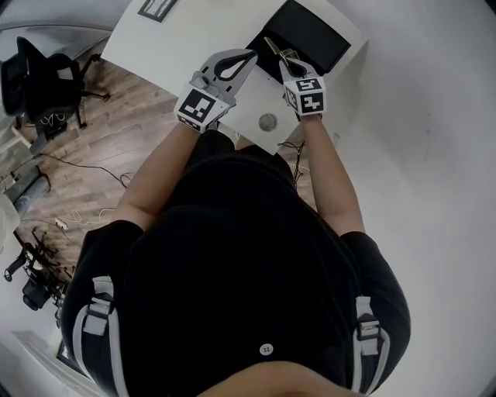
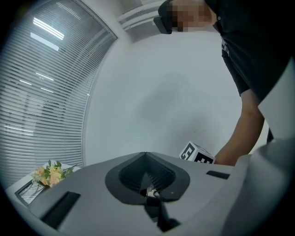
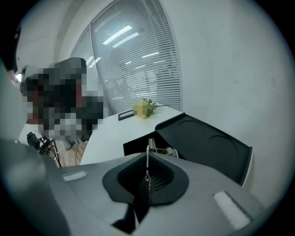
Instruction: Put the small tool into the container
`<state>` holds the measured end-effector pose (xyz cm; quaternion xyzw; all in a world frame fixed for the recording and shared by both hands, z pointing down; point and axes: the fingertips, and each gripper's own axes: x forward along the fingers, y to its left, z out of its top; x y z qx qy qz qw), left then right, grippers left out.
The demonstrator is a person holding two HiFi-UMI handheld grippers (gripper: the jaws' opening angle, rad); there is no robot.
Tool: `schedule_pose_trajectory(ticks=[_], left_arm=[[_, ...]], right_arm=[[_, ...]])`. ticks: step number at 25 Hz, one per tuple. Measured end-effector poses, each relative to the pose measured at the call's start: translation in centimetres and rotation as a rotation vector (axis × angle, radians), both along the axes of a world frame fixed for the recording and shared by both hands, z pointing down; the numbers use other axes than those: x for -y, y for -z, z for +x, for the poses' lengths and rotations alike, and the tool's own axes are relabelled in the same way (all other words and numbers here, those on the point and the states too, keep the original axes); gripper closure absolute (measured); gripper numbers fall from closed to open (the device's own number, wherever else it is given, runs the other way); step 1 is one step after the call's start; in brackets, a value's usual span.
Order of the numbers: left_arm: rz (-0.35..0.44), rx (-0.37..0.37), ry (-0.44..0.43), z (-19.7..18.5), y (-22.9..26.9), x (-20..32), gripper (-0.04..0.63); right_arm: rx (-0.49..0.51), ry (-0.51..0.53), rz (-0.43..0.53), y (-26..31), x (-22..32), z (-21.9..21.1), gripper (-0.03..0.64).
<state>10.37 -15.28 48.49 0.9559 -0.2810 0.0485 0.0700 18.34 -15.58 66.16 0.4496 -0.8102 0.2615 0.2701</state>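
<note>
In the head view my right gripper (image 1: pixel 285 59) is shut on a small metal tool (image 1: pixel 273 46) with yellowish arms. It hangs over the near edge of a black container (image 1: pixel 262 62), whose lid (image 1: pixel 311 32) stands open behind it. The right gripper view shows the tool (image 3: pixel 148 148) edge-on between the shut jaws of the right gripper (image 3: pixel 148 171), above the black box (image 3: pixel 136 145) and its lid (image 3: pixel 207 143). My left gripper (image 1: pixel 249 54) is raised beside it to the left, jaws shut. The left gripper (image 2: pixel 147 177) faces a bare wall.
The white table (image 1: pixel 186 39) carries a picture frame (image 1: pixel 157 8), a bunch of flowers (image 3: pixel 144 108) and a round grommet (image 1: pixel 267 122). An office chair (image 1: pixel 43 81) and loose cables stand on the wood floor to the left. A white wall lies to the right.
</note>
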Motion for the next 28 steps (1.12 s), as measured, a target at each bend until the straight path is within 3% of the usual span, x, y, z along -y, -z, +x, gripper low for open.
schedule_pose_trajectory(ticks=[13,18,28], left_arm=[[-0.011,0.03,-0.037,-0.4,-1.1,-0.7,0.588],[-0.019,0.045,-0.053,-0.8,-1.2,-1.4,0.588],[-0.005,0.034,-0.092,-1.1,0.4,-1.5,0.588]], right_arm=[[-0.009,-0.046,-0.078,-4.4,1.1,-0.7,0.595],[0.005,-0.092,-0.098,-4.6,1.6,-0.5,0.591],[-0.061,-0.126,-0.08,-3.1,2.3,0.7,0.552]])
